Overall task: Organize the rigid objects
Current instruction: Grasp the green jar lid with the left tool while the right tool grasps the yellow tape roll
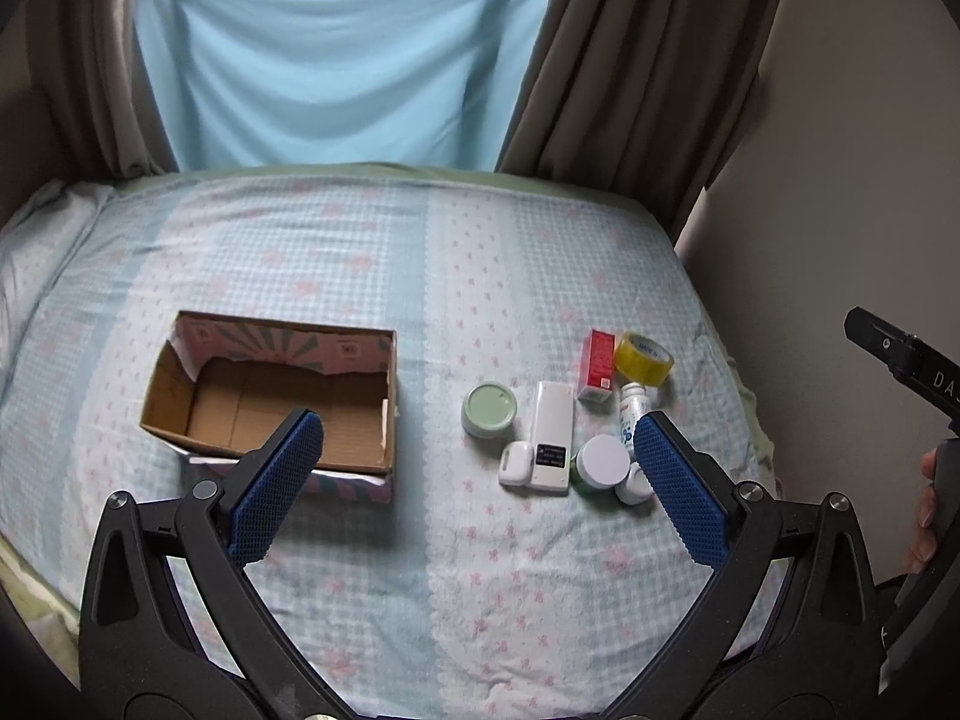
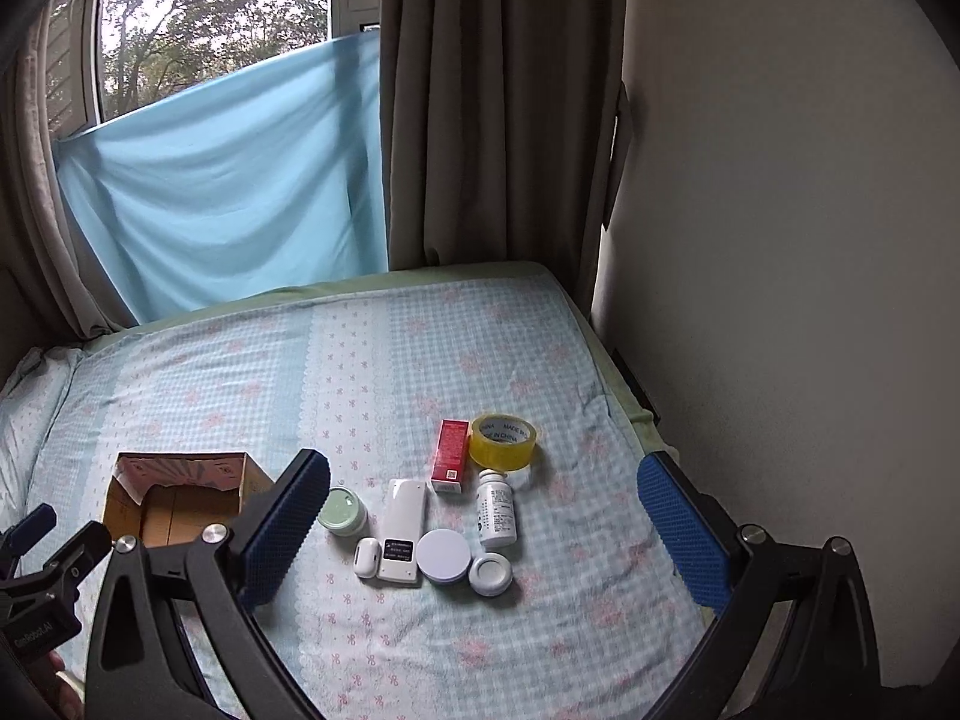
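Note:
An open cardboard box (image 1: 270, 396) lies empty on the bed; it also shows in the right wrist view (image 2: 180, 498). To its right lies a cluster: green-lidded jar (image 1: 489, 409), white remote (image 1: 549, 435), white earbud case (image 1: 516, 463), red carton (image 1: 597, 366), yellow tape roll (image 1: 643, 357), white bottle (image 2: 495, 508), white-lidded jar (image 2: 443, 555) and a small round jar (image 2: 490, 573). My left gripper (image 1: 480, 480) is open and empty, above the bed before the cluster. My right gripper (image 2: 483, 522) is open and empty, held above the cluster.
The bed (image 1: 420, 252) has a blue checked sheet. Brown curtains (image 1: 630, 60) and a blue cloth (image 1: 324, 48) hang behind it. A wall (image 2: 780, 240) runs along the bed's right edge. A pillow (image 1: 36, 228) lies at far left.

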Motion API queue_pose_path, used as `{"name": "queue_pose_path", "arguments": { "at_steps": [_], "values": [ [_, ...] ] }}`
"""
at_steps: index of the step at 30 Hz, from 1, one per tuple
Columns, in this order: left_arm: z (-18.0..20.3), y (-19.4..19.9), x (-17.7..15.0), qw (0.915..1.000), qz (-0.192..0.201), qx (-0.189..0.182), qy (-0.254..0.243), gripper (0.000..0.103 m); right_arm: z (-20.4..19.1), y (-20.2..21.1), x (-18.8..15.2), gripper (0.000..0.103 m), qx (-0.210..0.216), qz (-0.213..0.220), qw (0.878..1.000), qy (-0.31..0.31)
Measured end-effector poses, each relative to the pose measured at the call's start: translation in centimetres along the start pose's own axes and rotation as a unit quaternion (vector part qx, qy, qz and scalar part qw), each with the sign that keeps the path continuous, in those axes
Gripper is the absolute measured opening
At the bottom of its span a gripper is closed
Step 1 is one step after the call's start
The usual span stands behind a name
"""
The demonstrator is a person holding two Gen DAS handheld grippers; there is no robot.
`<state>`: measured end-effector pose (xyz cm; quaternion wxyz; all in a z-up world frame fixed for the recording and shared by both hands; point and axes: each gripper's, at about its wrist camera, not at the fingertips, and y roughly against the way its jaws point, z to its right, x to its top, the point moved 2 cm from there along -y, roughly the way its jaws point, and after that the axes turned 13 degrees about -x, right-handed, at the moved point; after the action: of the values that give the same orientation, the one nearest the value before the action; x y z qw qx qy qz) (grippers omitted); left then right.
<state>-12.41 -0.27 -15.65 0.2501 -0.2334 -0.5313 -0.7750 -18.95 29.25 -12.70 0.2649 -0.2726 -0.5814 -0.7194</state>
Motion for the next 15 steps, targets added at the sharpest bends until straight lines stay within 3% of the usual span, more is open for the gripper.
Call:
{"name": "queue_pose_path", "arguments": {
  "at_steps": [9,15],
  "values": [
    [-1.4,-13.7,-1.1,0.9969,-0.076,0.019,-0.001,0.103,-0.7,-12.3,0.4,0.102,-0.008,-0.062,0.998,0.001],
    [-2.8,-23.2,-2.7,0.9930,-0.114,0.031,-0.006,0.103,-2.3,-21.7,-1.2,0.103,-0.001,-0.109,0.994,0.014]
  ]
}}
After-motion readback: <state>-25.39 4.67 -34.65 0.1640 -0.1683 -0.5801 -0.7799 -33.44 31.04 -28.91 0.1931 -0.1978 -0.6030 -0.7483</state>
